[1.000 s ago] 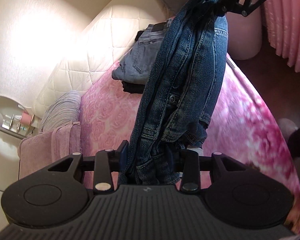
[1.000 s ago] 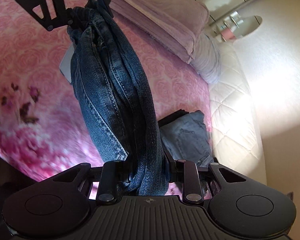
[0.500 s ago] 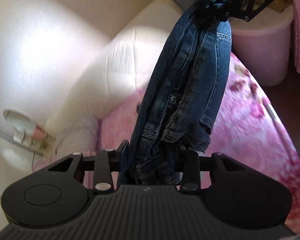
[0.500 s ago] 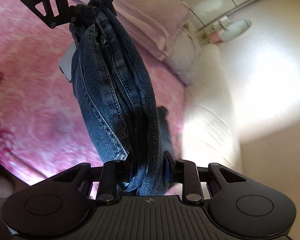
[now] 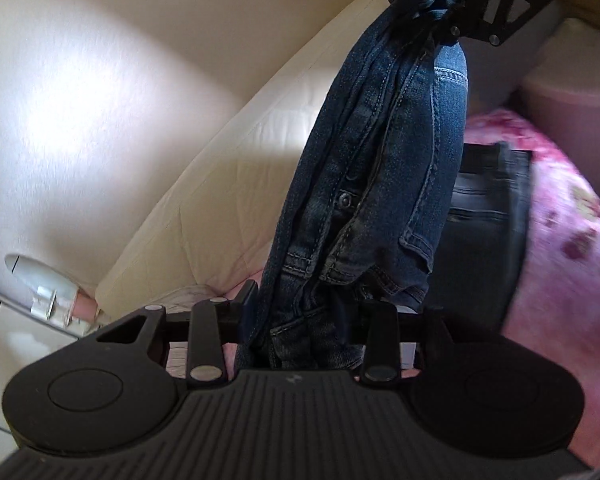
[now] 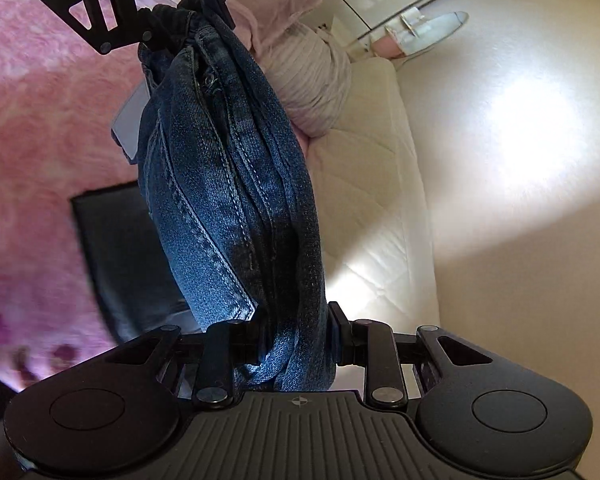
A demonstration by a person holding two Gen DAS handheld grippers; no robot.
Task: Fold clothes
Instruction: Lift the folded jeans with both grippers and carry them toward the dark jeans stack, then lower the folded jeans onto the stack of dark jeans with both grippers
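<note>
Already bunched into a thick fold, blue jeans hang betw. left gripper & right gripper, both clamped on denim, above dark folded pair nr bed head edge; laying down still left.

Left matte-black plastic two-finger gripper: ribbed base plate, small cross mark at its front edge centre. Round housing with a recessed disc on either side of that plate. Two flat link bars run forward from it, silver rivet at each near end, silver screw heads on the triangular-cutout outer brackets. Right matte-black plastic two-finger gripper: same build, crosshair mark at the plate's front edge.
</note>
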